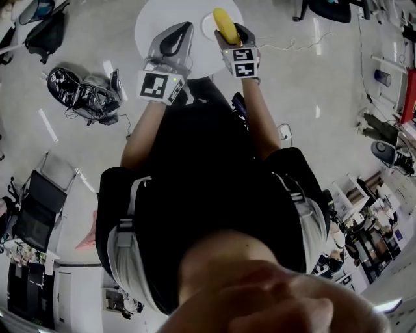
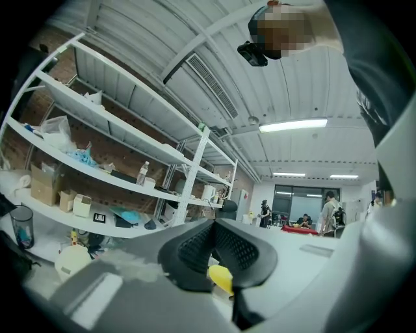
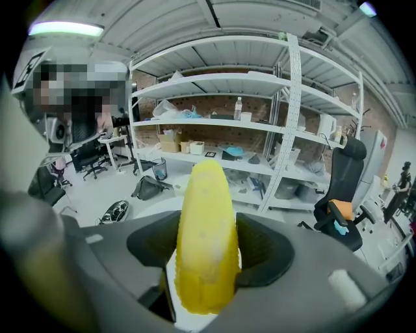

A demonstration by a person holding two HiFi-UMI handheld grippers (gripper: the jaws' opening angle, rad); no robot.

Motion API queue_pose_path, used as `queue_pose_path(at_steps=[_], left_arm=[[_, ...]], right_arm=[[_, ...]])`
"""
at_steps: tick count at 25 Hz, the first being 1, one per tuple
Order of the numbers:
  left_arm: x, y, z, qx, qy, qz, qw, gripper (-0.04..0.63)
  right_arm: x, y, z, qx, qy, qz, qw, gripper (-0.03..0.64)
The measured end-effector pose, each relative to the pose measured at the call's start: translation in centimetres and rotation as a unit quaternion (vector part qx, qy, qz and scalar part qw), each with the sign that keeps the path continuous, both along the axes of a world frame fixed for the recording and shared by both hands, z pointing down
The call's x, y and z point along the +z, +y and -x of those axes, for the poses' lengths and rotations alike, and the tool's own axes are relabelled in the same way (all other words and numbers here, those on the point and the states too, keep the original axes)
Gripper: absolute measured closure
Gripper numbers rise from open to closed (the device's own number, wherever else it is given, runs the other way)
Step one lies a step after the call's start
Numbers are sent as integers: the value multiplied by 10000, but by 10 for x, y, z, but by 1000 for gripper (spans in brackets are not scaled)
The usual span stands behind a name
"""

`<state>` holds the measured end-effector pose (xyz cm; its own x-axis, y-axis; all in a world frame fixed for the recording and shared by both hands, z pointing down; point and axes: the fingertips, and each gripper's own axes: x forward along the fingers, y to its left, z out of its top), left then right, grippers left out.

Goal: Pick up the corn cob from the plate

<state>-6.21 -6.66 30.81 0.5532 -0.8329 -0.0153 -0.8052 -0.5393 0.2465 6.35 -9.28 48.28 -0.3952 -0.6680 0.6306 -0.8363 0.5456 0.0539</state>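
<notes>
The yellow corn cob (image 1: 224, 23) is held up above the round white table (image 1: 162, 19), and my right gripper (image 1: 229, 36) is shut on it. In the right gripper view the corn cob (image 3: 207, 240) stands upright between the two dark pads, its tip sticking out past them. A white plate (image 1: 209, 26) shows faintly on the table just beside the cob. My left gripper (image 1: 174, 39) hovers over the table to the left of the cob, its jaws together and holding nothing. In the left gripper view, a bit of the cob (image 2: 221, 278) shows below the left gripper (image 2: 213, 227).
Bags and a tangle of cables (image 1: 84, 91) lie on the floor at left, with a chair (image 1: 39, 201) further along. White shelving (image 3: 260, 130) full of boxes stands behind the table, an office chair (image 3: 341, 195) beside it. People (image 2: 328, 211) stand far off.
</notes>
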Motion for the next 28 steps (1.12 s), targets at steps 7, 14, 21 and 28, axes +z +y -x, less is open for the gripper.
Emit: queue_pose_path(at_steps=[7,14,21,28], left_arm=[[-15,16,-1,135,79,-158,9998,594],[-24,33,4,352,80,-217,9991,594],[-26,42,5,449,178,-187,9987,594],[-30,43,-2,398,195,-258,9987,594]], right_arm=[[-26,16,0,143,-92,-211,9996,350],[-50,33,10,439,-483,-283,9975,350],[-73,47,20,568,-708,-357,9952,350],[-88,54,20,480,-942,-431,9935,350]])
